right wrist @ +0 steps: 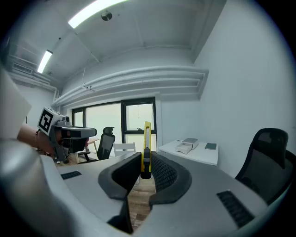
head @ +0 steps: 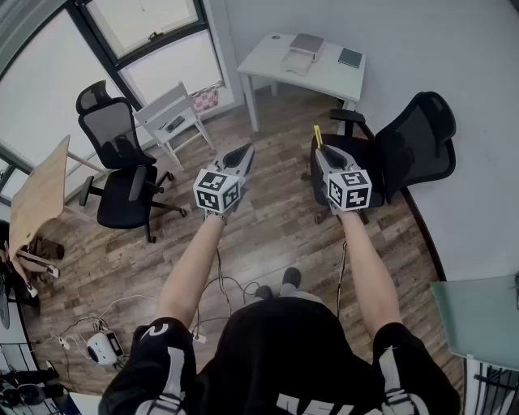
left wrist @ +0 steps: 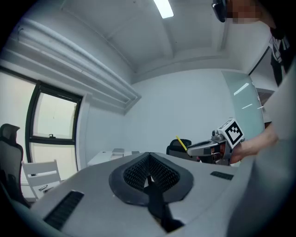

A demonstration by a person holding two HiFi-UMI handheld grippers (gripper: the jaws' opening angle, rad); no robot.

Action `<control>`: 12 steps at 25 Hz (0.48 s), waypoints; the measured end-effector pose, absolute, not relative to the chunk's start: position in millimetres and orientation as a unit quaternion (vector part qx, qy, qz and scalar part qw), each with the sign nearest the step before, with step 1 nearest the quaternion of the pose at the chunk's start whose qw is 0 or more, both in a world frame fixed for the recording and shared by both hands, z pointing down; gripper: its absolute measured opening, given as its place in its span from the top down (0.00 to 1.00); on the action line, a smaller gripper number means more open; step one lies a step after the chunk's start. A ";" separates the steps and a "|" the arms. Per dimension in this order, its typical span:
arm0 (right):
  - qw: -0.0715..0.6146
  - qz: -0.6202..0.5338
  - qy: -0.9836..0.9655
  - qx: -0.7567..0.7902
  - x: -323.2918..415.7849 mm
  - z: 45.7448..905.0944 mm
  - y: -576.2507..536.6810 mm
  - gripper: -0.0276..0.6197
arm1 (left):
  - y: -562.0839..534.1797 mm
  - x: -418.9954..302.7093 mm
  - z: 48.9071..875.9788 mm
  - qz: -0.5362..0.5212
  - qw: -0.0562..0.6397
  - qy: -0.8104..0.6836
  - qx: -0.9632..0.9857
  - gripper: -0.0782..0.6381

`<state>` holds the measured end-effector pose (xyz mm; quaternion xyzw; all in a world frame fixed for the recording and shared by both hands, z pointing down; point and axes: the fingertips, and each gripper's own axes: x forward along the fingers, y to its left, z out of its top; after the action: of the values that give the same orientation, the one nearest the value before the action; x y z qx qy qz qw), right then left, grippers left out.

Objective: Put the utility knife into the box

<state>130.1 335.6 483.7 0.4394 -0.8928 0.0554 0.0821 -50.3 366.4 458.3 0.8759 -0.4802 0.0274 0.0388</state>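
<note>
a white table (head: 328, 77) bearing a pale box (head: 302, 53) stands ahead, a black office chair (head: 418, 146) nearby. the right gripper (head: 322, 154) pinches the slim yellow utility knife (right wrist: 146, 136) between narrowly parted jaws; the left gripper (head: 242, 156) is closed, empty.

This is an office room. A white desk (head: 324, 74) stands by a plain pale wall (head: 454, 49), and on it lie a white box (head: 298, 59) and a small dark book (head: 350, 57). There are two black office chairs with high backs. One chair (head: 122, 174) stands near the big windows (head: 162, 53), and the other chair (head: 418, 146) stands close to the desk. A small white chair (head: 172, 120) sits under the windows. The floor (head: 268, 243) is made of brown wood boards, and some thin cables (head: 122, 308) lie on it. Long strip lights (right wrist: 95, 13) shine on the white ceiling. A pale wooden board (head: 40, 190) leans at the left side.
</note>
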 end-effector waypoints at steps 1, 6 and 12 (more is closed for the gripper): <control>0.081 0.055 -0.893 0.438 133.9 483.7 331.1 0.83 | 362.5 -46.0 458.2 0.027 0.038 -0.481 0.876 0.85; 0.073 0.057 -0.896 0.433 152.6 485.3 316.0 0.83 | 347.6 -25.2 460.4 0.035 0.034 -0.482 0.875 0.85; 0.064 0.061 -0.900 0.427 169.5 485.2 299.8 0.83 | 336.7 -5.5 457.3 0.031 0.031 -0.485 0.873 0.85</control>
<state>169.5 299.8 485.2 0.4273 -0.8998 0.0610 0.0638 -5.5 336.7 457.3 0.8733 -0.4851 0.0308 0.0312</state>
